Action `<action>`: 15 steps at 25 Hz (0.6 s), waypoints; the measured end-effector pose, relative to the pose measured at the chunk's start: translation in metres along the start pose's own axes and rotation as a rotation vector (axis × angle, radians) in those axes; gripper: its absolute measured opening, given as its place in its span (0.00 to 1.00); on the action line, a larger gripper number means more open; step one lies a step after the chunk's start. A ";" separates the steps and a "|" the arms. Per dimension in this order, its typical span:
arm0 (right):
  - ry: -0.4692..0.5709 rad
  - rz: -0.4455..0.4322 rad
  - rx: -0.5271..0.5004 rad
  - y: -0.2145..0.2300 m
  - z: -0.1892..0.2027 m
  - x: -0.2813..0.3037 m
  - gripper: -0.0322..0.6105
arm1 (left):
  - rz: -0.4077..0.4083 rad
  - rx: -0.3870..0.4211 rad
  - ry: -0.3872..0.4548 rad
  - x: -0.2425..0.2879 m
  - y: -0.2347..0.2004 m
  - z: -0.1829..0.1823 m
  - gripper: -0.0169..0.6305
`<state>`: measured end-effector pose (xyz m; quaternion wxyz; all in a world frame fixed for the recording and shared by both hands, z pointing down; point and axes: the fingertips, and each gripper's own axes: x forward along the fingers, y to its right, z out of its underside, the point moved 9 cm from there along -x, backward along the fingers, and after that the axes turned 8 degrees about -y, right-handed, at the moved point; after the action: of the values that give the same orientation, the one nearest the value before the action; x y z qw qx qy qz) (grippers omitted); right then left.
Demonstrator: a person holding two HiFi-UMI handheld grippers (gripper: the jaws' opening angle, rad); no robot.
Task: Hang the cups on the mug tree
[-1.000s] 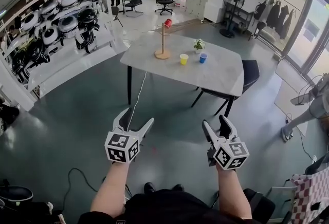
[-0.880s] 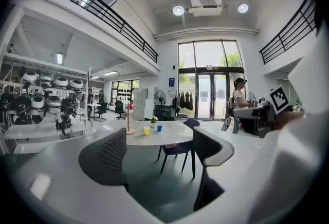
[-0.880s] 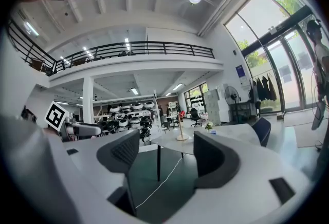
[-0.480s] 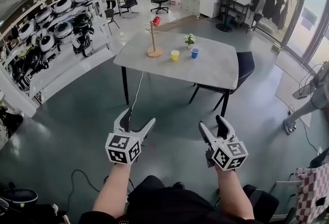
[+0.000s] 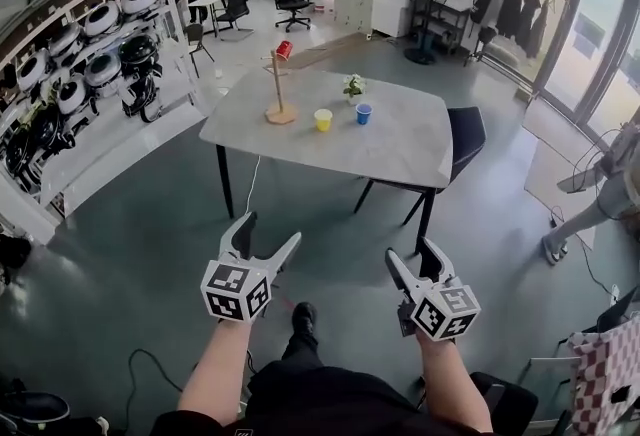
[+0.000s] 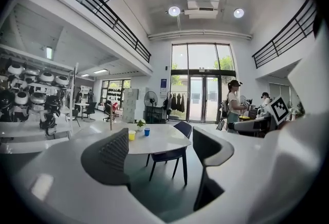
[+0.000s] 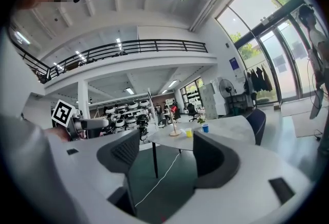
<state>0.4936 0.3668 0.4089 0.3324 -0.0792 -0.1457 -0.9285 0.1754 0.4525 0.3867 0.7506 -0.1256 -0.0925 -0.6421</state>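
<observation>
While the yellow cup (image 5: 323,119) and the blue cup (image 5: 364,113) stand side by side on the counter (image 5: 390,149), well ahead of both sets of fingers and out of their reach, a red cup (image 5: 284,49) already hangs on the mug tree (image 5: 276,84), further over on the left gripper's side. A small potted plant (image 5: 352,86) sits just beyond the two cups. The left gripper (image 5: 270,232) and the right gripper (image 5: 412,254) are held low over the floor, fingers spread wide with nothing between them. The likely trouble lies in the reach: the cups stand close together and look light, so wide fingers closing on one could topple its neighbour or the plant, and a clumsy hook-on could tip the slim tree.
</observation>
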 end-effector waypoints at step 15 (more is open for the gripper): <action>-0.025 0.051 -0.064 0.031 -0.085 0.221 0.51 | 0.077 -0.015 -0.046 0.160 -0.172 -0.036 0.63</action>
<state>0.3398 0.1853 0.3890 0.3514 -0.1050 -0.1182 -0.9228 0.0301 0.2663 0.4123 0.7717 -0.1493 -0.1001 -0.6101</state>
